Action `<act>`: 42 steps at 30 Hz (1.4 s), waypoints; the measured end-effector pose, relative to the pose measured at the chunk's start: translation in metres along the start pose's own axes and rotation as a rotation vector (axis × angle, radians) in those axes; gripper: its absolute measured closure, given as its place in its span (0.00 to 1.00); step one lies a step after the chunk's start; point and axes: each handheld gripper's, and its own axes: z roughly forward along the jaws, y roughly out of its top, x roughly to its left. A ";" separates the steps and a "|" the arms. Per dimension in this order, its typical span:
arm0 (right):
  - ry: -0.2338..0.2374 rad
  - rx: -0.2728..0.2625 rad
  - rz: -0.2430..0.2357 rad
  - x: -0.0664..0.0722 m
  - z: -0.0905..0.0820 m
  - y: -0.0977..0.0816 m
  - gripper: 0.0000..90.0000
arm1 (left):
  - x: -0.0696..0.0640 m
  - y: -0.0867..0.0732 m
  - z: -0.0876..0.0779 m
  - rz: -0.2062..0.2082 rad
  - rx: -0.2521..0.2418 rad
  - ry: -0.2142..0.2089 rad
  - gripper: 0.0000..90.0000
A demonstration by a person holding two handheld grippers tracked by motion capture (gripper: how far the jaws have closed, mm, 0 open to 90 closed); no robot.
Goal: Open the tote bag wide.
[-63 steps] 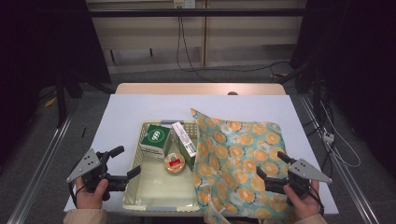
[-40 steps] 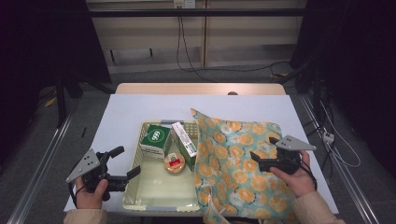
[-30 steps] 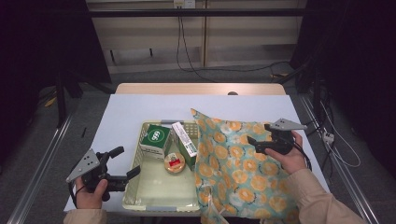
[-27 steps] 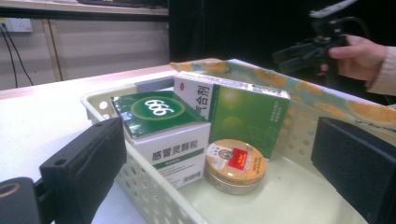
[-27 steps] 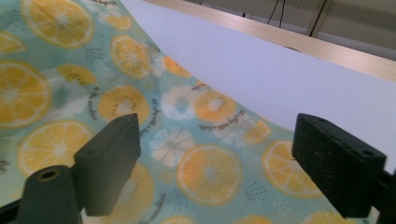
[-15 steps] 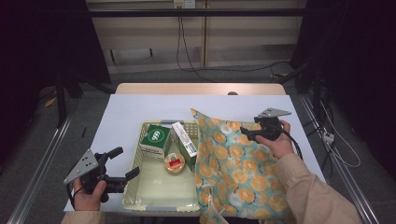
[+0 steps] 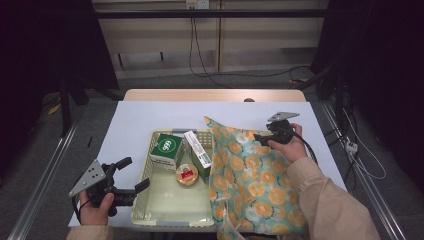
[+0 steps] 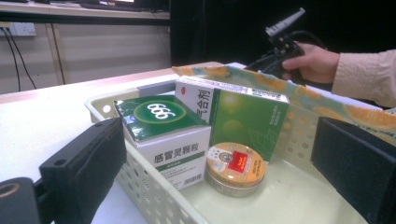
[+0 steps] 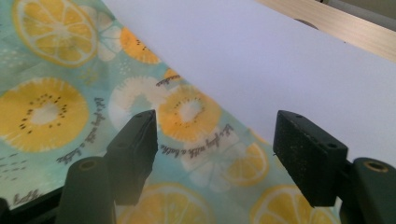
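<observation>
The turquoise cloth printed with orange and lemon slices (image 7: 252, 187) lies on the right half of the white worktop (image 7: 145, 117), its left edge draped up against the right wall of the pale yellow perforated plastic basket (image 7: 145, 197). The right gripper (image 7: 263, 137) sits at the cloth's far right edge. In the right gripper view its two black fingers (image 9: 133, 151) stand apart over the printed fabric near that edge, with bare worktop just beyond. They have just been closing, yet nothing is pinched between them; the cloth lies flat underneath rather than between the pads.

Inside the basket a green-and-white carton marked 666 (image 7: 166, 149) stands at the far left, a taller green-and-white box (image 7: 197, 148) leans just right of it against the cloth-covered wall, and a round gold tin with a red label (image 7: 186, 174) rests in front of both. The left gripper (image 7: 129, 175) is held at the basket's near left corner, its fingers apart on either side of the basket wall and clamped on nothing.

The main risk, as I judge it, is a missed grab: flat fabric offers no fold, so the fingers may shut on air or skid over the surface. If they catch only a thin edge, it could slip free on lifting. A hard pull might also drag the basket or topple the leaning box, since the cloth rests on that wall.
</observation>
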 end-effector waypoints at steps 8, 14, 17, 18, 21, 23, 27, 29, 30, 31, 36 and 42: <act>0.022 0.072 0.028 -0.011 0.031 0.005 0.40 | 0.000 -0.004 0.001 -0.003 0.012 0.001 0.04; 0.059 0.084 0.032 -0.011 0.032 0.003 0.64 | 0.000 -0.004 0.002 0.003 0.013 -0.002 0.04; 0.079 0.093 0.028 -0.011 0.029 0.002 0.90 | -0.001 -0.004 0.003 -0.001 0.016 -0.006 0.04; 0.088 0.090 0.042 -0.011 0.028 0.001 0.94 | -0.002 -0.004 0.003 0.003 0.017 -0.008 0.04; 0.089 0.075 0.041 -0.010 0.026 -0.002 1.00 | -0.003 -0.003 0.004 0.002 0.020 -0.005 0.04; 0.076 0.067 0.053 -0.007 0.025 -0.003 1.00 | -0.003 -0.004 0.006 0.007 0.025 -0.012 0.04; 0.075 0.061 0.074 -0.006 0.019 -0.003 1.00 | -0.002 -0.004 0.006 0.011 0.028 -0.016 0.04; 0.070 0.045 0.081 -0.008 0.013 0.000 1.00 | -0.002 -0.004 0.006 0.004 0.020 -0.018 0.04; 0.062 0.033 0.083 -0.010 0.010 0.001 1.00 | -0.002 -0.004 0.006 0.004 0.018 -0.014 0.04; 0.061 0.018 0.097 -0.011 0.006 0.003 1.00 | -0.002 -0.003 0.006 -0.002 0.016 -0.011 0.04; 0.045 -0.018 0.126 -0.022 -0.005 0.011 1.00 | -0.003 -0.002 0.007 0.006 0.011 -0.020 0.04; -0.009 -0.018 0.123 -0.040 -0.011 0.029 1.00 | -0.003 -0.002 0.007 0.005 0.007 -0.020 0.04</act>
